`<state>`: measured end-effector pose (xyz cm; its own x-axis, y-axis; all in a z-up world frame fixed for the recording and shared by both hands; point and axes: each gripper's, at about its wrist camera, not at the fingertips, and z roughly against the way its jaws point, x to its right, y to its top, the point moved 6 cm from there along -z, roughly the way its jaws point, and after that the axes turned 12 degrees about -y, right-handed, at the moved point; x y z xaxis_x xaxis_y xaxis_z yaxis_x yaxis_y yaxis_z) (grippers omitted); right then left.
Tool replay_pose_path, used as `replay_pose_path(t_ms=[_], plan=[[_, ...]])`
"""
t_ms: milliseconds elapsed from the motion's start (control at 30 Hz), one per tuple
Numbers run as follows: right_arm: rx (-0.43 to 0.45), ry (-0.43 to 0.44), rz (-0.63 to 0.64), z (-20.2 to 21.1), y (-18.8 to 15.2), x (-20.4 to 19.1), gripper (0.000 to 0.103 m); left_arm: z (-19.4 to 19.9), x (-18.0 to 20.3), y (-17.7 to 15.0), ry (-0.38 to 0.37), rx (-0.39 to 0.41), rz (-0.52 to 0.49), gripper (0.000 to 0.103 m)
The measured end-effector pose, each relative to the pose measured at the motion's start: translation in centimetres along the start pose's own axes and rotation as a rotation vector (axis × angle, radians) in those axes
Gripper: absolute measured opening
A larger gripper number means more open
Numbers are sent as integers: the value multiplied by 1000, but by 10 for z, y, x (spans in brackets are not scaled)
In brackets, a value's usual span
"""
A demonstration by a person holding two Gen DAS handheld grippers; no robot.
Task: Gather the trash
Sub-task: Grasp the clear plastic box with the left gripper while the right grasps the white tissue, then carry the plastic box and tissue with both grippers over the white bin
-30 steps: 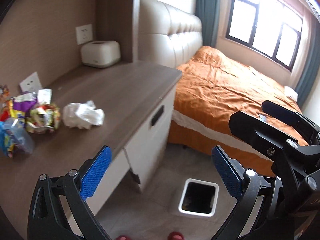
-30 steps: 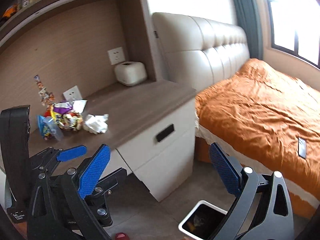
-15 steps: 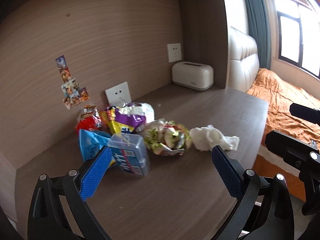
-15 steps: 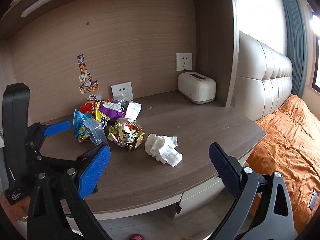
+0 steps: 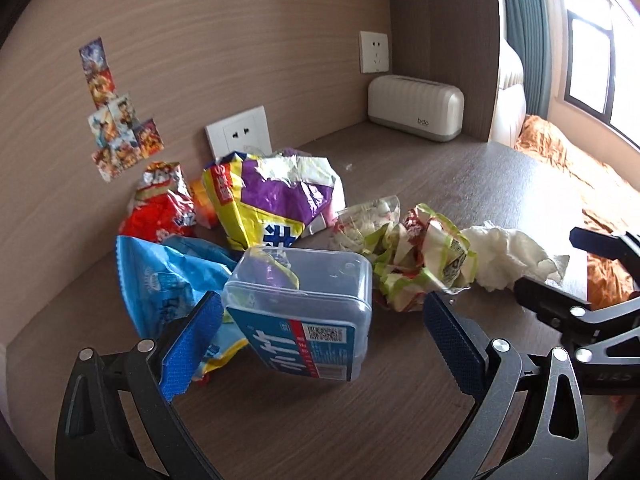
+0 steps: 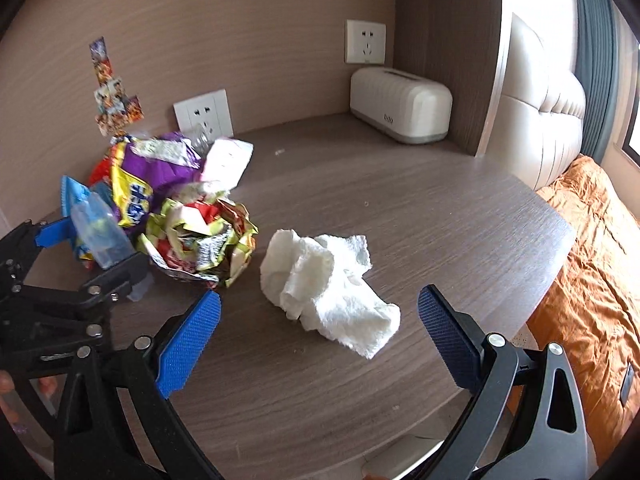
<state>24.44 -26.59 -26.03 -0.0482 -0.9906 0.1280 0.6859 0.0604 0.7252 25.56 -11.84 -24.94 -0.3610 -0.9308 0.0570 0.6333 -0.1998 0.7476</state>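
A pile of trash lies on the wooden desk (image 5: 460,184). My left gripper (image 5: 320,344) is open, its blue pads on either side of a clear plastic box (image 5: 300,304) with a blue label, apart from it. Behind lie a blue bag (image 5: 160,280), a red wrapper (image 5: 160,208), a yellow-purple bag (image 5: 272,200), a crumpled green-red wrapper (image 5: 420,260) and a white tissue (image 5: 508,260). My right gripper (image 6: 320,336) is open, its pads either side of the tissue (image 6: 320,280), just short of it. The crumpled wrapper (image 6: 200,240) lies left of it.
A white tissue box (image 6: 400,104) stands at the desk's back right corner. Wall sockets (image 6: 204,114) and stickers (image 6: 112,104) are on the back panel. The orange bed (image 6: 600,260) lies past the desk's right edge. My left gripper (image 6: 60,280) shows at left.
Both grippers have swung from the floor bin and bed toward the desk and closed in on the trash pile. Both stay open.
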Motion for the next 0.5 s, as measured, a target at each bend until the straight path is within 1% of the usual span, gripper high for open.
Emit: replay_pose_path(t_ms=[33, 100, 167, 200, 233, 267, 300, 333, 400, 500], plan=[[-5, -2, 0, -6, 0, -1, 98, -2, -2, 0, -4, -2, 5, 98], [-6, -22, 3, -15, 2, 0, 98, -6, -3, 0, -37, -2, 15, 98], [-15, -10, 4, -24, 2, -2, 97, -9, -2, 0, -57, -3, 5, 95], [-9, -5, -4, -26, 3, -2, 85, -10, -1, -1, -64, -11, -3, 80], [-21, -3, -3, -30, 3, -2, 63, -13, 0, -2, -66, -25, -8, 65], [-41, 11, 8, -34, 1, -4, 54, -15, 1, -2, -74, -36, -8, 58], [-52, 27, 14, -36, 0, -6, 43, -16, 2, -3, -85, -39, -5, 58], [-51, 32, 18, -34, 0, -7, 38, -17, 3, -3, -89, -39, -6, 58], [-50, 34, 27, -31, 1, -10, 32, -17, 5, -3, -82, -44, -13, 58], [-54, 52, 11, -23, 3, -7, 26, -12, 8, -2, -80, -39, -11, 58]])
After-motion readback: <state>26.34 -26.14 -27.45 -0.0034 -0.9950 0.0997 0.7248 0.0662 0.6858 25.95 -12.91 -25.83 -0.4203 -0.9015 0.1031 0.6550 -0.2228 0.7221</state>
